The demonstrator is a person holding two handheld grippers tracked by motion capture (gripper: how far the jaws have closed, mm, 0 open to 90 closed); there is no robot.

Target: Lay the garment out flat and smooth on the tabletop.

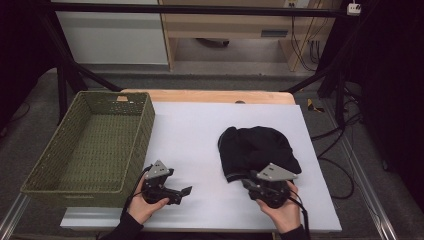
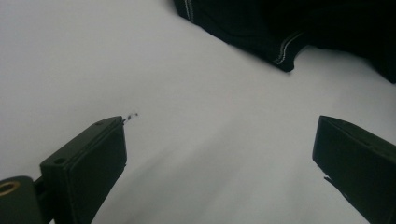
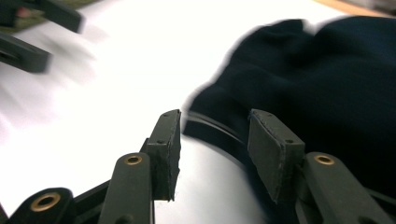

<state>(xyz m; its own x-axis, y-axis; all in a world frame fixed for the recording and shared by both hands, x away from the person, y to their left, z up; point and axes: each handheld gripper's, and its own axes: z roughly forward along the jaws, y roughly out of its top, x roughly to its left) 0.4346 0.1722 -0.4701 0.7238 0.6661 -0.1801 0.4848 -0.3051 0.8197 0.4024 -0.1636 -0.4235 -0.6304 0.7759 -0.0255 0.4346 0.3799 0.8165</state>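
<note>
High view: right gripper (image 1: pixel 251 186), jaws parted at the black knitted beanie's (image 1: pixel 257 149) near hem, should bite deep; left gripper (image 1: pixel 184 191) spread, idle.

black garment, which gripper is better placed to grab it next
Right. The right gripper sits at the near hem of the black garment, jaws open either side of the edge in its own view. The left gripper is open over bare white mat, apart from the cloth.
</note>
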